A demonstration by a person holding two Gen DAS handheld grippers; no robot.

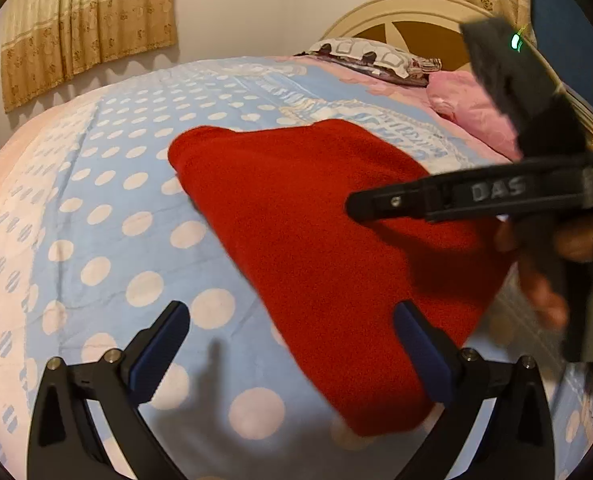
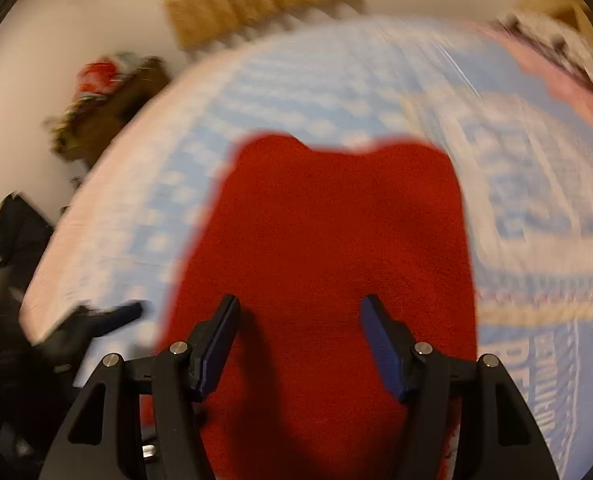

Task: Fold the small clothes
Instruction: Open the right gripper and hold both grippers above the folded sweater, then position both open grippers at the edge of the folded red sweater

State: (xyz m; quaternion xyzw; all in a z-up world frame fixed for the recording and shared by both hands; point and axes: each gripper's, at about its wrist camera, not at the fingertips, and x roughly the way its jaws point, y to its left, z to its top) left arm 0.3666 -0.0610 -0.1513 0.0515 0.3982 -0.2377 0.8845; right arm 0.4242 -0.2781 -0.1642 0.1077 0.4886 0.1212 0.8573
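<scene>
One red garment [image 1: 316, 248], flat on dotted blue bedspread [image 1: 108, 216].
Both grippers, left [image 1: 292, 344] and right [image 2: 300, 340], above it, fingers apart, empty.

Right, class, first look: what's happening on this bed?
A person holds a two-finger gripper in each hand over a red garment lying on a blue polka-dot bedsheet. The left gripper is open at the garment's near edge. The right gripper, also open, hangs above the cloth. Neither grips it; no fold is under way.
</scene>
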